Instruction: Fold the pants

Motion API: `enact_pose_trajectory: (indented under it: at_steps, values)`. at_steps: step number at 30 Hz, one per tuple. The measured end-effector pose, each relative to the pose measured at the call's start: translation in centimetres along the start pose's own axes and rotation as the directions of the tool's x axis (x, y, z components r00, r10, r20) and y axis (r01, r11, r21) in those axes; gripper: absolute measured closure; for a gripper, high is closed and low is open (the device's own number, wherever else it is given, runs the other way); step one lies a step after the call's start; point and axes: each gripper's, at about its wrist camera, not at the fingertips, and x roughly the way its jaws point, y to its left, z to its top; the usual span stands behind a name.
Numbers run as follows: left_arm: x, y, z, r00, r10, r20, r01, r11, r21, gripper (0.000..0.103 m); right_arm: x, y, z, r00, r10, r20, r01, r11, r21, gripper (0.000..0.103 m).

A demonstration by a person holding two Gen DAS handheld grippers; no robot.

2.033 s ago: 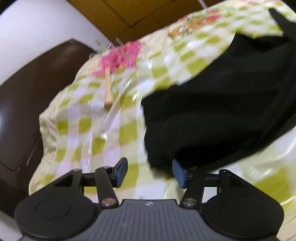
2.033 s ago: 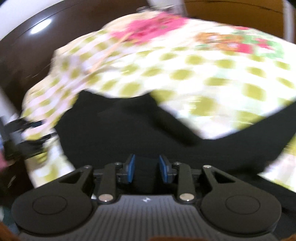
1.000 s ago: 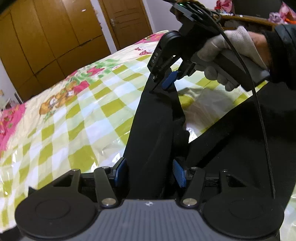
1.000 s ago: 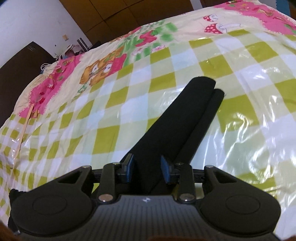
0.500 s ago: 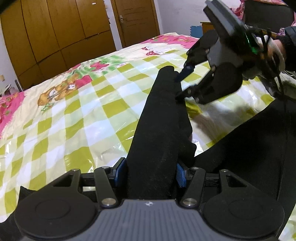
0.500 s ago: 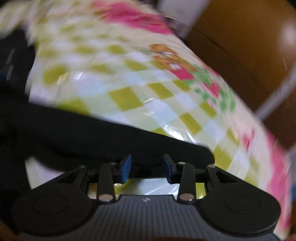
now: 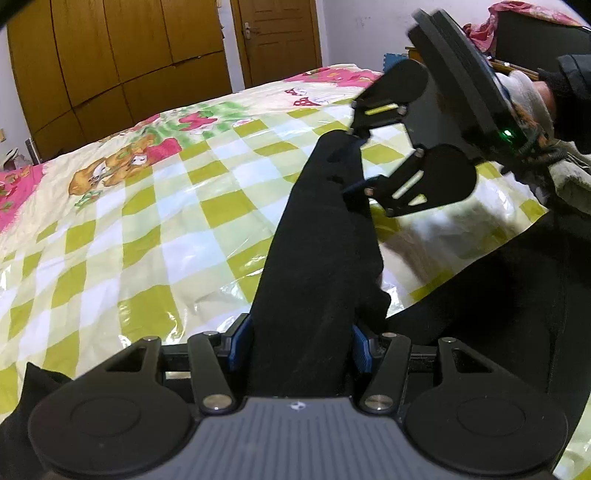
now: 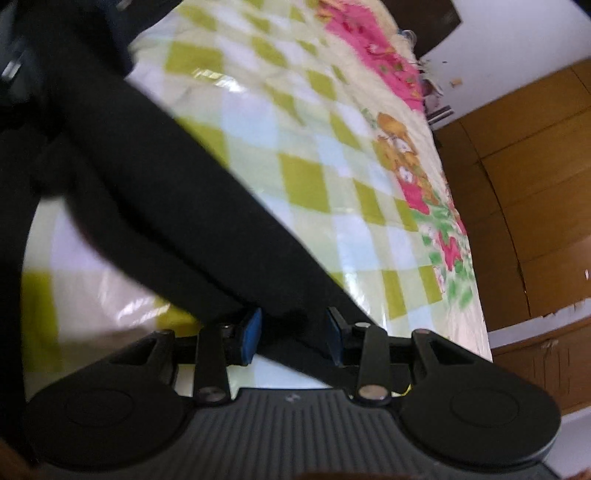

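Note:
The black pants (image 7: pixel 314 240) stretch as a long leg across the checked bedspread (image 7: pixel 147 229). My left gripper (image 7: pixel 301 347) is shut on the near end of the leg, which bunches between the blue pads. My right gripper (image 7: pixel 356 162) shows in the left wrist view at the far end of the leg, its fingers on the cloth. In the right wrist view the leg (image 8: pixel 192 206) runs from the upper left into my right gripper (image 8: pixel 291 336), whose blue pads stand apart with the black cloth between them. More black cloth (image 7: pixel 509 295) lies at the right.
The bed is covered with a green, white and pink checked spread under clear plastic (image 8: pixel 332 158). Wooden wardrobes (image 7: pixel 122 55) and a door (image 7: pixel 277 33) stand behind the bed. A gloved hand (image 7: pixel 532 99) holds the right gripper.
The right gripper has swung round and now meets the far end of the leg from the side. Its pads have spread wider. The left gripper keeps its hold and has hardly moved.

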Motion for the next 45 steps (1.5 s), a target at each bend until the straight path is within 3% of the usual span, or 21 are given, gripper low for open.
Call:
enact_pose_trajectory:
  at_steps: [5,8,11,17,19,20,21,24,31,36,40,43,45]
  values:
    - [0.0,-0.3,0.0,1.0,-0.007,-0.005,0.007,1.0,0.01,0.036,-0.2,-0.7,1.0,0.999,0.004,0.032,-0.005,0.999,0.031,0.066]
    - [0.0,-0.1,-0.1,1.0,-0.019,-0.002,0.019,1.0,-0.006,0.035,-0.5,0.9,0.5,1.0,0.02,0.017,-0.017,0.991,-0.132,0.065]
    - [0.3,0.0,0.0,1.0,-0.024,0.001,0.024,1.0,-0.019,0.035,-0.6,1.5,-0.6,0.999,0.042,-0.004,-0.042,0.981,-0.191,0.065]
    - [0.4,-0.1,0.2,0.999,-0.031,0.004,0.032,0.999,-0.024,0.035,0.7,0.1,1.2,1.0,-0.007,0.028,0.009,0.997,-0.072,0.068]
    - [0.4,-0.1,0.1,1.0,-0.031,-0.002,0.031,0.999,-0.029,0.035,1.5,0.2,1.8,1.0,-0.004,0.026,0.005,0.998,-0.064,0.076]
    - [0.4,-0.1,0.0,1.0,-0.029,-0.002,0.029,0.999,-0.03,0.035,2.1,0.3,2.0,1.0,0.001,0.005,0.0,0.998,-0.06,0.092]
    - [0.3,-0.1,0.0,1.0,-0.028,0.0,0.028,0.999,-0.031,0.035,2.7,0.3,2.0,1.0,0.006,-0.019,-0.007,0.999,-0.052,0.097]
    - [0.0,-0.1,-0.2,1.0,-0.031,0.004,0.031,0.999,-0.033,0.035,2.3,0.1,1.9,0.999,0.01,-0.032,-0.01,1.0,0.005,0.098]
    - [-2.0,-0.5,0.7,0.997,-0.056,0.043,0.057,0.998,-0.03,0.035,-5.1,-3.1,1.5,1.0,-0.028,-0.009,0.029,0.981,0.192,0.099]
    - [-5.0,-3.1,0.5,0.984,-0.167,0.064,0.165,0.986,0.04,0.034,-15.2,-1.8,0.2,0.998,-0.046,-0.037,0.054,0.961,0.271,0.099]
    - [-5.2,-6.9,-1.0,0.964,-0.265,-0.009,0.264,0.955,0.135,0.032,-20.9,2.9,-3.0,0.989,0.052,-0.141,0.008,0.919,0.394,0.099]
    - [-4.5,-9.8,-2.3,0.956,-0.281,-0.089,0.294,0.934,0.205,0.032,-20.6,7.6,-5.9,0.962,0.161,-0.22,-0.028,0.862,0.506,0.094]
    - [-4.7,-10.7,-2.6,0.952,-0.287,-0.104,0.304,0.925,0.227,0.032,-20.8,9.5,-7.2,0.952,0.219,-0.215,-0.046,0.794,0.606,0.095]
